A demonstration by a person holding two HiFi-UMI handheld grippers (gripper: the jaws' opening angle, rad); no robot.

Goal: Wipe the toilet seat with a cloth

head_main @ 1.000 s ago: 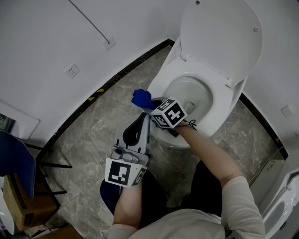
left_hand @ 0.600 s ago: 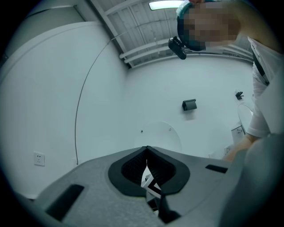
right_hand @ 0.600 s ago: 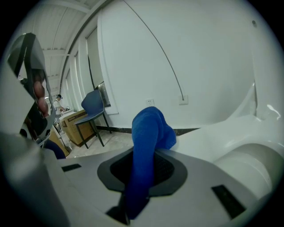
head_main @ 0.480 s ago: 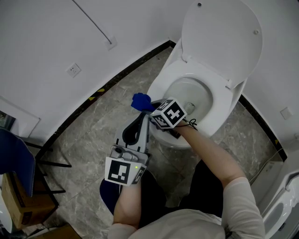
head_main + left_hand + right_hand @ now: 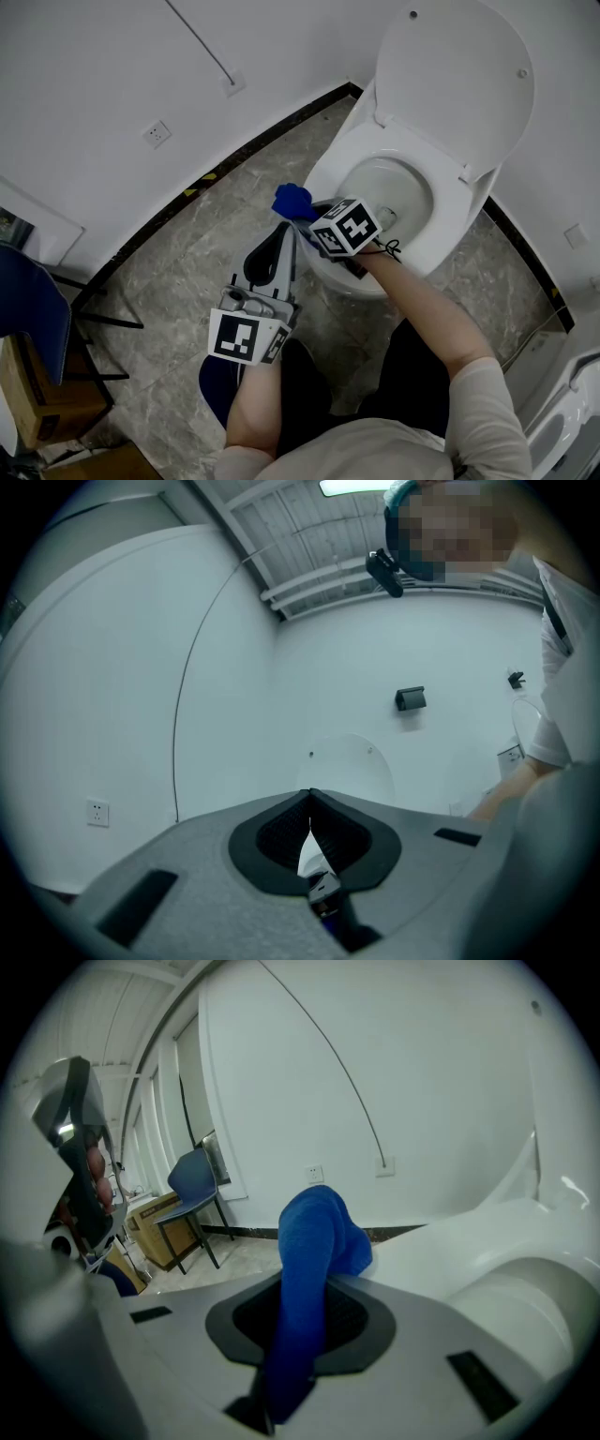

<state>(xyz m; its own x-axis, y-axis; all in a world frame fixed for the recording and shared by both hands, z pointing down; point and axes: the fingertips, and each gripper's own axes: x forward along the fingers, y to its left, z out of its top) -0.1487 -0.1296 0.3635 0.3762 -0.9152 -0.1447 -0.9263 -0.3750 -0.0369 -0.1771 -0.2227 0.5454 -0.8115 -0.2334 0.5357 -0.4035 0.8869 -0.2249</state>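
A white toilet stands with its lid (image 5: 455,80) raised and its seat (image 5: 442,202) down around the bowl. My right gripper (image 5: 309,214) is shut on a blue cloth (image 5: 292,202), which sits at the seat's front left edge. In the right gripper view the blue cloth (image 5: 314,1232) bulges out past the right gripper (image 5: 307,1283) and lies against the white seat (image 5: 450,1241). My left gripper (image 5: 290,234) is just beside the right one, over the floor, pointing toward the toilet. In the left gripper view the left gripper (image 5: 309,797) is shut with nothing held.
A blue chair (image 5: 33,323) and a cardboard box (image 5: 37,403) stand at the left by the wall. A wall socket (image 5: 157,134) is above the dark skirting. Another white fixture (image 5: 562,422) is at the lower right. The floor is grey stone tile (image 5: 187,253).
Only the head view has shifted slightly. Both grippers and the cloth keep their places at the seat's front left edge.
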